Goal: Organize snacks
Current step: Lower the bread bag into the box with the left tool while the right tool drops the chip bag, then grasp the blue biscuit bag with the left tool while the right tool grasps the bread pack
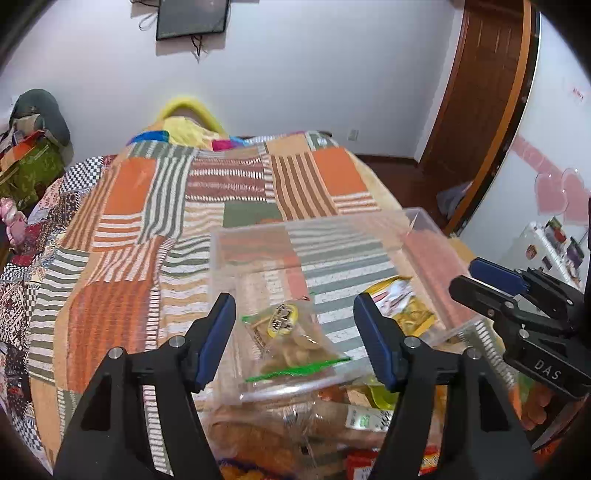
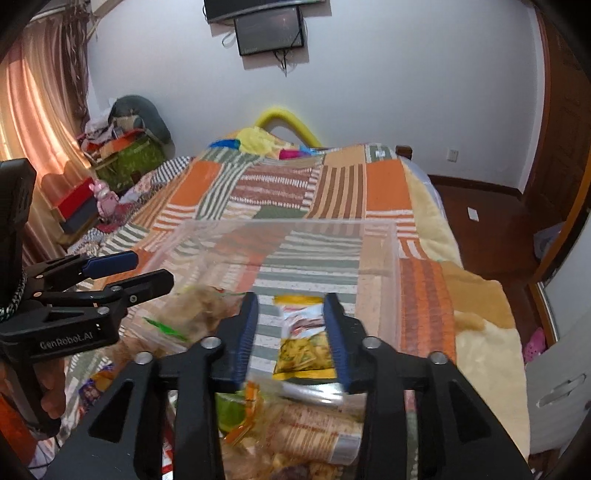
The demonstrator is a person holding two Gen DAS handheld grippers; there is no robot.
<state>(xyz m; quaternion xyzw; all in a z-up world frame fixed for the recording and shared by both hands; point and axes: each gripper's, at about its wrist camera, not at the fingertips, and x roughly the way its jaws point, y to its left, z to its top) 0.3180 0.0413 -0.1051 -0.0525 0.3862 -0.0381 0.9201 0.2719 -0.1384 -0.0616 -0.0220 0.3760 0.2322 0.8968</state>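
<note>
A clear plastic bin point(image 1: 417, 218) point(image 2: 391, 236) sits on the patchwork bed. Inside it lie a clear bag of biscuits with a green strip point(image 1: 291, 343) point(image 2: 192, 314) and a yellow snack packet point(image 1: 402, 306) point(image 2: 304, 339). My left gripper point(image 1: 295, 339) is open and empty above the biscuit bag. My right gripper point(image 2: 291, 332) is open and empty over the yellow packet; it also shows in the left wrist view point(image 1: 491, 280). The left gripper shows in the right wrist view point(image 2: 147, 269). More snack packs point(image 1: 295, 432) point(image 2: 295, 432) lie piled in front of the bin.
The striped orange and green quilt point(image 1: 147, 229) point(image 2: 332, 184) covers the bed. Bags and boxes point(image 2: 125, 158) are stacked at the far left by the curtain. A wooden door point(image 1: 480, 92) stands at the right. A screen point(image 2: 269, 29) hangs on the wall.
</note>
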